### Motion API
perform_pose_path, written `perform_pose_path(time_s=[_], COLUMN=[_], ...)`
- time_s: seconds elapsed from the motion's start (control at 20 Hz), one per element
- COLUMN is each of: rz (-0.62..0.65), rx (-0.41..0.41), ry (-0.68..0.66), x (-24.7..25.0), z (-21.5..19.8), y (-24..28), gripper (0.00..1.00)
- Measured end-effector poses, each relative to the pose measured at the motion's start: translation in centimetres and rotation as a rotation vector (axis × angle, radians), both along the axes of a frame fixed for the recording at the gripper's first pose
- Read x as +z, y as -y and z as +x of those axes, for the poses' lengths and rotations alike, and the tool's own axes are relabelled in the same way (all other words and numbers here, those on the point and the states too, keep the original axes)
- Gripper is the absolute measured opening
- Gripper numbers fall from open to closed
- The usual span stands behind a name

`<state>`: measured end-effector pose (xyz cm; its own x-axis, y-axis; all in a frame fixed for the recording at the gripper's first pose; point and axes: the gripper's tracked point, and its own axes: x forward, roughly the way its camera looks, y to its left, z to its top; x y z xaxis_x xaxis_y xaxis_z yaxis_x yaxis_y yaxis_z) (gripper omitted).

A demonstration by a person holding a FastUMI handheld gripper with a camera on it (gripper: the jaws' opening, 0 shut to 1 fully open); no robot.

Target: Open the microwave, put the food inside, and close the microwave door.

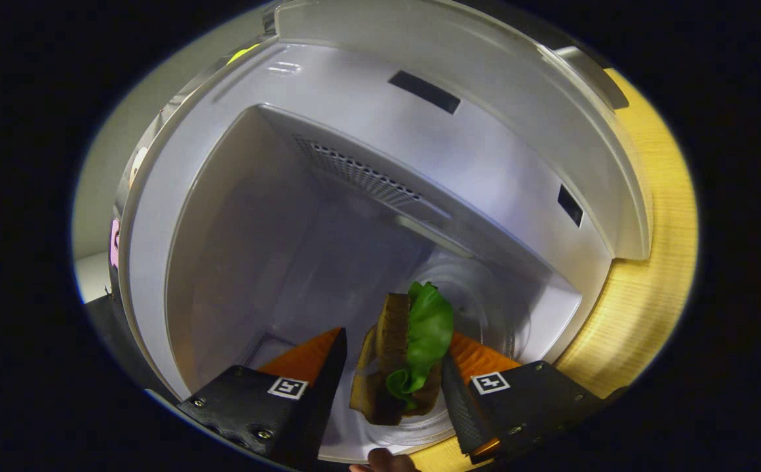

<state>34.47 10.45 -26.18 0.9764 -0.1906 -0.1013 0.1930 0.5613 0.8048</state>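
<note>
The microwave point(511, 85) stands open, and I look into its pale cavity point(255, 262) in a rolled view. A sandwich point(393, 367) of brown bread with green lettuce point(429, 328) stands on edge over the glass turntable point(485, 308) at the cavity's floor. My gripper point(394, 341) reaches inside, one finger on each side of the sandwich. The finger on the lettuce side touches it. A narrow gap shows between the other finger and the bread, so the gripper is open.
A vent grille point(360, 174) runs along an inner wall beyond the sandwich. The wooden tabletop point(655, 249) lies beside the microwave's base. A dark edge, perhaps the door point(108, 314), shows at the opening's other side. A person's fingertip point(380, 460) peeks in behind the fingers.
</note>
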Motion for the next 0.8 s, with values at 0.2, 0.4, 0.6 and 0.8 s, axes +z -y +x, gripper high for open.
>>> perform_pose_path(time_s=[0.2,0.4,0.6,0.8], rz=[-0.045,-0.058,-0.076,-0.155], rx=[0.0,0.0,-0.009,-0.01], ry=[0.02,0.008,-0.007,-0.024], x=[0.9,0.4,-0.1,0.1], z=[-1.3,-2.0,-2.7,-3.8], y=[0.6,1.5,2.2,2.3], gripper=[0.79,0.8,0.79,0.8])
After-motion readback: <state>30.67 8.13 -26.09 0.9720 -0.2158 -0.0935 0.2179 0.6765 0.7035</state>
